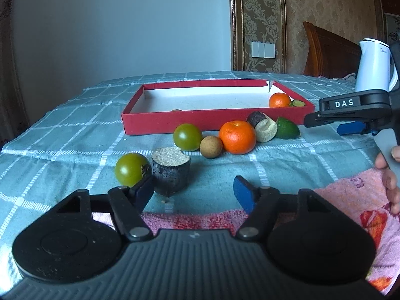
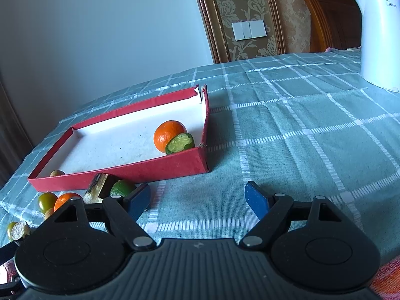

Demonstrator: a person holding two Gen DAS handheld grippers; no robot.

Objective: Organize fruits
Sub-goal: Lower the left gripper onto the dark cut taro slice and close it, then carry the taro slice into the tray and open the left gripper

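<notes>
Teal checked cloth covers the desk, with patterned brown wallpaper, a pale wall and a white light switch behind it. On the right stands a white kettle bearing small grey lettering that looks like "Midea". In the left wrist view the right gripper shows from the side with a white "DAS" label on its black body.

A shallow red box with a white inside lies flat, its long axis running left to right in the left wrist view. In its right-hand near corner sit an orange and, touching it, a cut green fruit whose cut face points toward the right wrist camera.

In front of the box lie another orange, a small brown fruit touching it, a green tomato, a dark cut piece lying on its side, and a green half. Nearer the left gripper stand a second green tomato and a dark stump with its pale cut face turned up.

Both grippers have jaws spread wide and hold nothing. A pink towel lies under the left one.
</notes>
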